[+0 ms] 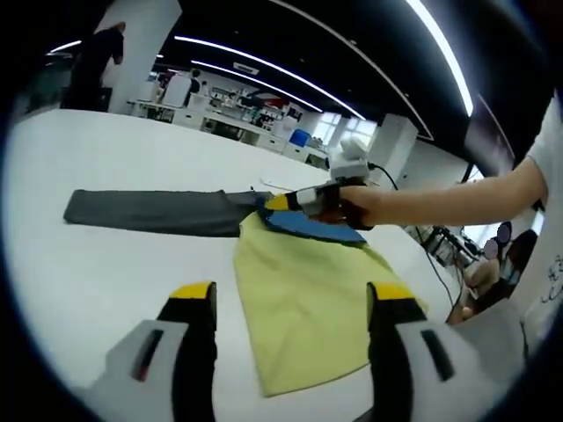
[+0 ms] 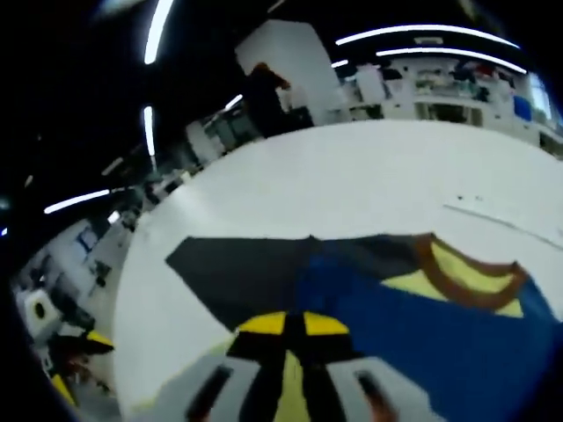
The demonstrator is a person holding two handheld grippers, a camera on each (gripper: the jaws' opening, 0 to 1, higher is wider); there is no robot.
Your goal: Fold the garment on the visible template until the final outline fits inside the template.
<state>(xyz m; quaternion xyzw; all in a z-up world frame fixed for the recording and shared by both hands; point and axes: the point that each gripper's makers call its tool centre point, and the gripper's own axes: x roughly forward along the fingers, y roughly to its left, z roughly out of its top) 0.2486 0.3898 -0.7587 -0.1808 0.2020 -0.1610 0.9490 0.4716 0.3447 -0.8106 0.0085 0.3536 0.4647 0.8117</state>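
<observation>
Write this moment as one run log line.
left gripper: open, above yellow panel | right gripper: shut on garment | table

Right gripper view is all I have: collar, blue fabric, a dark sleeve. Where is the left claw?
Observer: The left claw hovers over the garment's yellow panel, jaws open, holding nothing.
Operator: Is the blue the whole front?
Observer: No. The blue fabric is a narrow band by the collar. The yellow panel spreads flat from it across the white table.
Operator: How does my claw look from there?
Observer: The right claw sits low where the grey sleeve, blue and yellow meet, apparently shut on the garment.
</observation>
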